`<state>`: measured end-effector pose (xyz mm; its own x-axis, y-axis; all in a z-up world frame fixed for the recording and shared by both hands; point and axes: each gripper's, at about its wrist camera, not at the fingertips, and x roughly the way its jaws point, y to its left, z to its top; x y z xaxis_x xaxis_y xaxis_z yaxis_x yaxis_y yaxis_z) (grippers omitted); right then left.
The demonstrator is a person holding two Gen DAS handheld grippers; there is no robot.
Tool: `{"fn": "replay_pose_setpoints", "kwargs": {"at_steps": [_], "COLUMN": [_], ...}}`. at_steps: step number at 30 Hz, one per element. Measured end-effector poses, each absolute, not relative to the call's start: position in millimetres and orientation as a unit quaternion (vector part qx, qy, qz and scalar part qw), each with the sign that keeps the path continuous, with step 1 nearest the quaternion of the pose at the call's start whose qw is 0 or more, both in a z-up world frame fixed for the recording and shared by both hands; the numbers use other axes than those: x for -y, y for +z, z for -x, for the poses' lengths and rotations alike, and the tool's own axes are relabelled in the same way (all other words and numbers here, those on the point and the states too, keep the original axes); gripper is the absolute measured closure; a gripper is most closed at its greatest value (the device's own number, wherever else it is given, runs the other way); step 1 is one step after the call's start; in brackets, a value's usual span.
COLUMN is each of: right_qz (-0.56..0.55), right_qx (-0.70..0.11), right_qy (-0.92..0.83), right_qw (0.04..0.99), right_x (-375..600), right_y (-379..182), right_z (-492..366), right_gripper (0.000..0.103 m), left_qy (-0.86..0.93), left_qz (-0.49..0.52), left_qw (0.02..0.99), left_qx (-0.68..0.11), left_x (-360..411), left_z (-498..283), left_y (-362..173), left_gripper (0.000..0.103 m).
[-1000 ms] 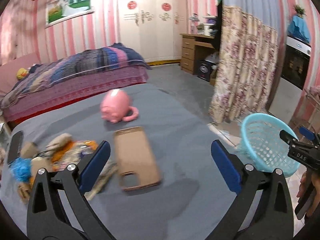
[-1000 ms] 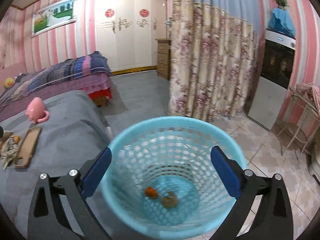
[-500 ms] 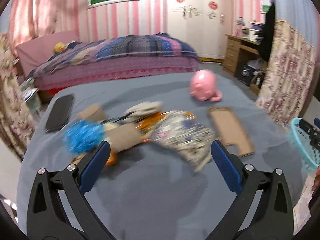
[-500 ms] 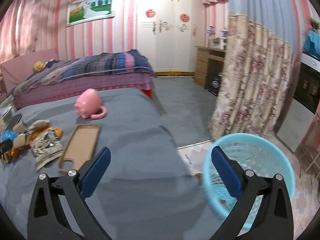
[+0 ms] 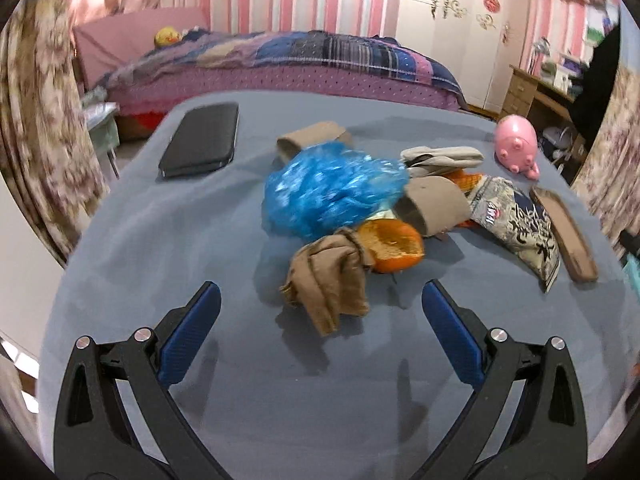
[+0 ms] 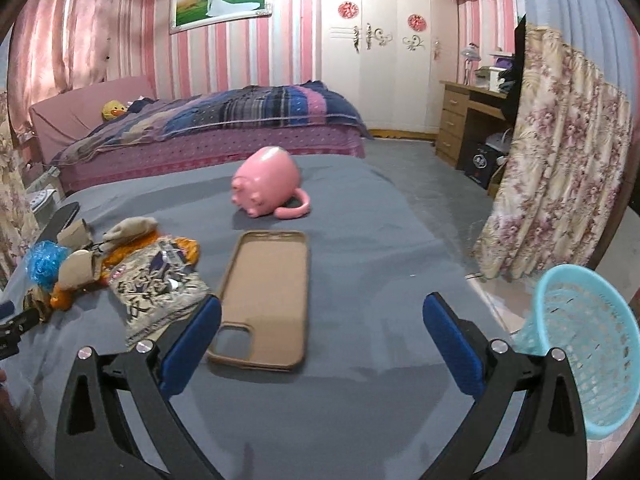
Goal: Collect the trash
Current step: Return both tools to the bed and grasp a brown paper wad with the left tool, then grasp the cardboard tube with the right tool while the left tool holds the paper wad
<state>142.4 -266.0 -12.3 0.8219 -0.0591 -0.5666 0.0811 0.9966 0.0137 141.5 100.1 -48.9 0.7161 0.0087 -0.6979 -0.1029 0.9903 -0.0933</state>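
Trash pile (image 5: 360, 216) lies on the grey table (image 5: 200, 240), both grippers' jaws apart, empty

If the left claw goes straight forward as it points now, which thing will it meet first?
Probably the crumpled brown paper, which lies just ahead, between the fingers of the open left claw. The orange peel and blue plastic bag sit behind it. Depth is uncertain.
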Motion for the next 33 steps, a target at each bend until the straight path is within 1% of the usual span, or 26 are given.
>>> {"fn": "replay_pose_setpoints", "kwargs": {"at_steps": [2, 6, 7, 8, 9, 10, 11, 13, 18, 21, 25, 26, 27, 33], "right_qz": [-0.015, 0.005, 0.01, 0.014, 0.018, 0.022, 0.023, 0.024, 0.031, 0.039, 0.05, 0.053, 0.055, 0.088], "right_qx": [-0.298, -0.304, -0.306, -0.306, -0.307, -0.307, -0.307, -0.307, -0.304, -0.303, -0.302, -0.301, -0.3, -0.302], "right_qy": [-0.033, -0.027, -0.025, -0.023, -0.022, -0.019, -0.017, -0.01, 0.019, 0.042, 0.08, 0.087, 0.096, 0.145], "right_qw": [0.954, 0.952, 0.952, 0.951, 0.951, 0.951, 0.951, 0.951, 0.952, 0.951, 0.949, 0.948, 0.948, 0.938], "right_x": [259.3, 245.3, 242.3, 240.8, 237.6, 234.8, 232.6, 225.5, 195.6, 174.6, 141.7, 135.3, 127.9, 77.1], "right_y": [-14.4, -19.1, -19.8, -19.7, -20.0, -20.1, -19.8, -19.1, -16.7, -15.8, -14.3, -14.1, -13.5, -13.4], "right_z": [-145.4, -150.8, -151.6, -152.1, -152.3, -153.0, -153.3, -154.1, -156.3, -158.6, -162.6, -163.1, -163.8, -175.2], "right_gripper": [0.005, 0.005, 0.005, 0.005, 0.005, 0.005, 0.005, 0.005, 0.005, 0.005, 0.005, 0.005, 0.005, 0.005], "left_qy": [0.03, 0.036, 0.028, 0.021, 0.011, 0.004, -0.006, -0.023, -0.007, 0.0, 0.044, 0.062, 0.069, 0.102], "left_qz": [0.075, 0.06, 0.062, 0.065, 0.067, 0.069, 0.072, 0.083, 0.074, 0.076, 0.049, 0.047, 0.047, 0.071], "left_qw": [0.924, 0.919, 0.917, 0.917, 0.916, 0.916, 0.915, 0.914, 0.919, 0.926, 0.933, 0.932, 0.932, 0.93], "left_qx": [-0.375, -0.389, -0.393, -0.394, -0.394, -0.395, -0.397, -0.396, -0.387, -0.369, -0.354, -0.353, -0.354, -0.347], "left_x": [-105.8, -110.9, -112.3, -111.7, -111.4, -111.8, -112.2, -112.7, -119.0, -130.3, -148.7, -157.0, -162.7, -195.3], "left_z": [-144.5, -156.7, -159.8, -158.8, -159.4, -160.5, -161.8, -160.8, -144.3, -128.9, -122.3, -124.2, -125.1, -133.4], "left_y": [-48.8, -53.6, -55.2, -54.8, -54.4, -55.3, -55.8, -55.4, -48.3, -38.7, -33.3, -34.1, -34.7, -35.6], "left_gripper": [0.006, 0.006, 0.01, 0.019, 0.025, 0.04, 0.052, 0.061, 0.061, 0.061, 0.061, 0.068, 0.071, 0.071]}}
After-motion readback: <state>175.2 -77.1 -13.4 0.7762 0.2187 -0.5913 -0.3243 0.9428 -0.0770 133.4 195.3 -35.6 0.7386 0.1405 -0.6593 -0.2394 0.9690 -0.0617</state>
